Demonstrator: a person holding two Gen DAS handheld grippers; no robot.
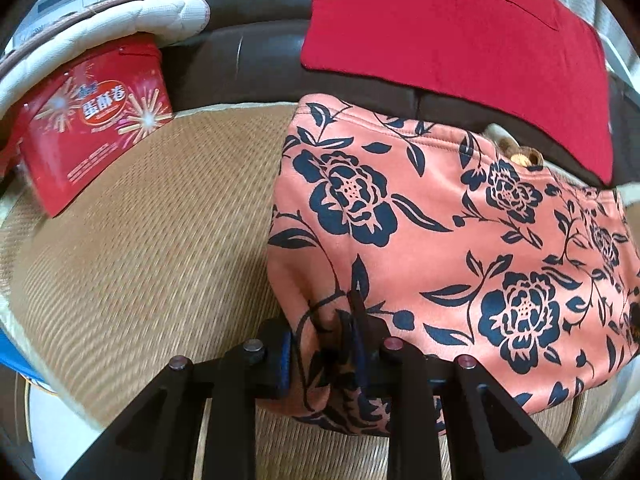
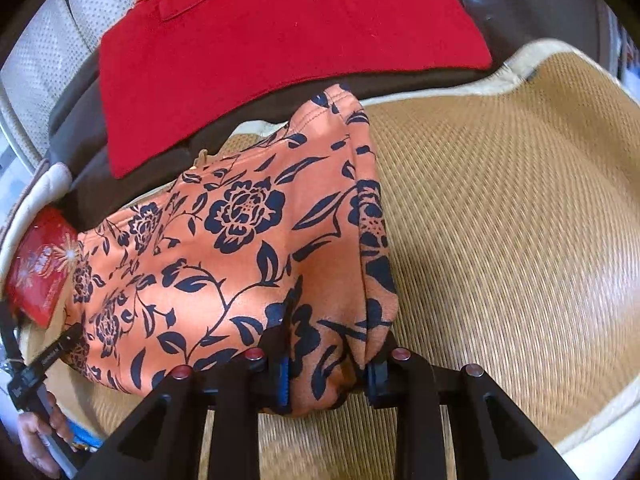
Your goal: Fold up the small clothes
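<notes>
Across the middle of both frames, on the woven mat (image 1: 140, 240), the floral garment (image 1: 440, 240) sags soft and light, each near corner pinched by the left gripper (image 1: 324, 354) and right gripper (image 2: 326, 376), likely the surest holds.

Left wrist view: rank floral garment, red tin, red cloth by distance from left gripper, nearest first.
1. floral garment: clamped in the left gripper, spreading right.
2. red tin: upper left, at the edge of the woven mat.
3. red cloth: top right, on the dark sofa back beyond the garment.
</notes>
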